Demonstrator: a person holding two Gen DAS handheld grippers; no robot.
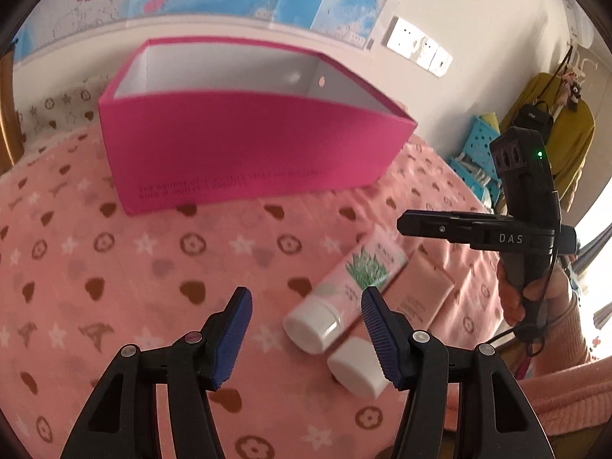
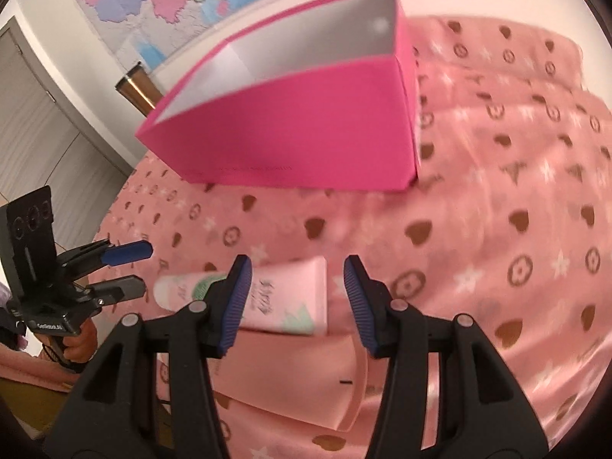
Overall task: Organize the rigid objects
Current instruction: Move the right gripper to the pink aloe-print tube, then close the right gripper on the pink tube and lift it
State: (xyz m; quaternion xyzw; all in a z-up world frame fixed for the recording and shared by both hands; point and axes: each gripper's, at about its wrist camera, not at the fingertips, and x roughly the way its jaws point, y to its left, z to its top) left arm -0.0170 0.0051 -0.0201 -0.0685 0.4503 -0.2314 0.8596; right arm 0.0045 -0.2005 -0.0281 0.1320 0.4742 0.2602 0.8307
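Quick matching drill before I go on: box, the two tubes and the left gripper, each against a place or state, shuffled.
Column one:
1. pink box
2. leaf-print tube
3. plain pink tube
4. left gripper

Column two:
A. open, holding nothing
B. lying on the blanket, white cap toward the left wrist camera
C. upright, open at the top
D. partly behind a blue gripper pad in the left wrist view

Pairs: 1-C, 2-B, 3-D, 4-A

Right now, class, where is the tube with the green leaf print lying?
The tube lies on the pink blanket in front of the pink box, touching a plain pink tube on its right.
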